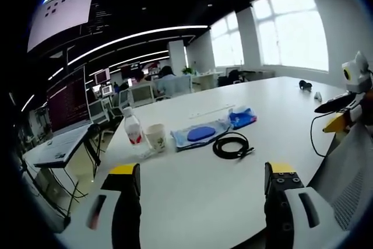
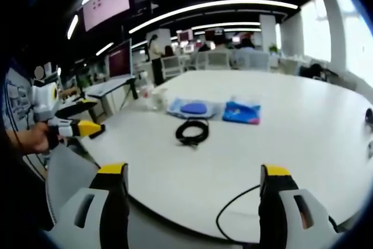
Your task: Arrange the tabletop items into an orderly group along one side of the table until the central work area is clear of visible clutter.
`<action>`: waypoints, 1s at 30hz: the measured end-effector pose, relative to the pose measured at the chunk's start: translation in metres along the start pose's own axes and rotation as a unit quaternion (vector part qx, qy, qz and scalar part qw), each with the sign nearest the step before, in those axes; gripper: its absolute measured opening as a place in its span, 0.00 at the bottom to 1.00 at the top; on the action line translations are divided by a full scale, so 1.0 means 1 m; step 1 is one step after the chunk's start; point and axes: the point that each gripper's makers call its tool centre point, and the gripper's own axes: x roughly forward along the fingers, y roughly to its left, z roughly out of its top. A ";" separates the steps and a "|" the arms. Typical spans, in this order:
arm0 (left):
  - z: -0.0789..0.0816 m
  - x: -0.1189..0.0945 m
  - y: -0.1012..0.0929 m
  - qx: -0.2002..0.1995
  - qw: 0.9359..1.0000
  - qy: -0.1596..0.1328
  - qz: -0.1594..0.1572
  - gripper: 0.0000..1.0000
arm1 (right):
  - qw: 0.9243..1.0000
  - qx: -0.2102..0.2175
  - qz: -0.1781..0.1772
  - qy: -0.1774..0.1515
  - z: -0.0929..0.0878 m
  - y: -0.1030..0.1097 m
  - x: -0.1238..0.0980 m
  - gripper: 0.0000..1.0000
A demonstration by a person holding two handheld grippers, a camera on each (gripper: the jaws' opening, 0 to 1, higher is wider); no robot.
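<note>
A: Left gripper (image 1: pixel 202 188) first: jaws spread wide, yellow tips up, nothing between them, just bare white table (image 1: pixel 192 202).

B: Same on the right gripper (image 2: pixel 193 186): jaws wide apart and empty, hanging over the table's near edge.

A: Next out from the left jaws, slightly right of their midline, the coiled black cable (image 1: pixel 232 145) lies flat, well clear of both tips.

B: From my side the cable sits almost dead ahead between the jaws, further up the table, untouched.

A: Just behind it, a blue cloth (image 1: pixel 201 134) with a darker blue oval on top. To its right a blue pouch (image 1: pixel 242 117), close beside the cloth.

B: Agreed, cloth left, pouch right, both beyond the cable.

A: Left of the cloth, a paper cup (image 1: pixel 156 137) upright, and a bottle (image 1: pixel 133 127) with a red label just beside it, near the table's left edge.

B: In the right gripper view the left gripper comes in from the left, held in a hand (image 2: pixel 35 137).

A: Farthest back, desks with monitors (image 1: pixel 69 100) and seated people.
</note>
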 end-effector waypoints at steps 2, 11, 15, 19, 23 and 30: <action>-0.001 0.000 -0.001 0.001 1.000 0.002 -0.001 0.86 | 1.000 -0.003 0.000 0.001 -0.001 0.000 0.000 0.90; 0.000 0.000 -0.002 0.002 1.000 0.000 -0.005 0.86 | 1.000 0.002 -0.003 -0.002 0.001 -0.002 0.000 0.88; 0.002 0.000 -0.005 -0.001 1.000 -0.004 -0.013 0.86 | 1.000 0.004 -0.006 -0.005 0.002 -0.003 0.000 0.89; 0.001 0.000 -0.005 0.003 1.000 -0.003 -0.015 0.86 | 1.000 0.004 -0.008 -0.005 0.002 -0.003 0.000 0.89; 0.002 0.000 -0.007 0.003 1.000 -0.004 -0.019 0.86 | 1.000 0.003 -0.007 -0.004 0.002 -0.002 0.000 0.91; 0.002 0.000 -0.008 0.007 1.000 -0.003 -0.024 0.87 | 1.000 0.004 -0.013 -0.007 0.003 -0.003 0.000 0.95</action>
